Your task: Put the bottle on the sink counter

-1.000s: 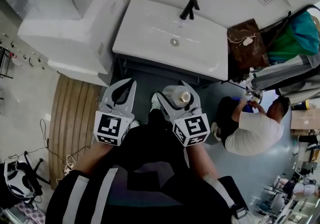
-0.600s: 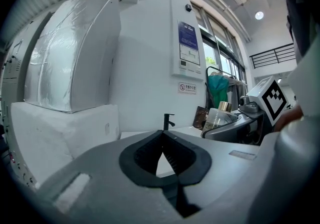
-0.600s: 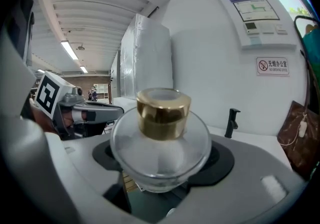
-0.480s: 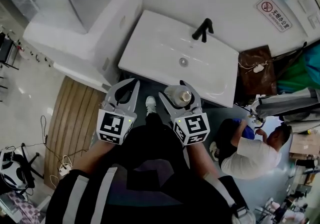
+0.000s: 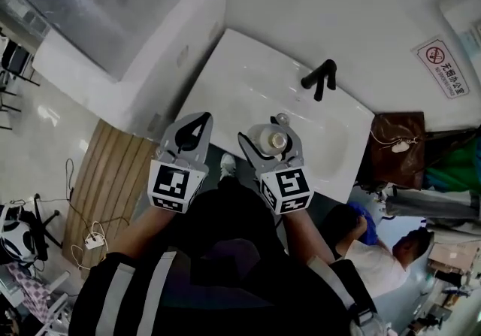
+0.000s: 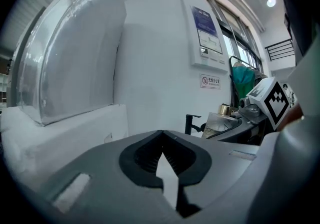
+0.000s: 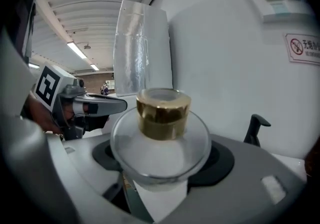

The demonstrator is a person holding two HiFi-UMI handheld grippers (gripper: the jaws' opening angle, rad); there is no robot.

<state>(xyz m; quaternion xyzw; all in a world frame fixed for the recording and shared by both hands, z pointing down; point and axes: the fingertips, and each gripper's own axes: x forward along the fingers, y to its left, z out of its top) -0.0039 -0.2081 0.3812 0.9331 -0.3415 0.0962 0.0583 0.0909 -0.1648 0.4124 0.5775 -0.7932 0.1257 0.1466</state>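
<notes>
The right hand-held gripper (image 5: 267, 134) grips the gold-capped bottle (image 7: 160, 133), cap up, just over the near edge of the white desk (image 5: 225, 83) that holds the sink; the left hand-held gripper (image 5: 197, 121) sits closed and empty to its left. Best to carry the bottle farther in over flat surface, clear of the basin and the black faucet (image 5: 322, 79); lower until the base rests; only then release.
</notes>
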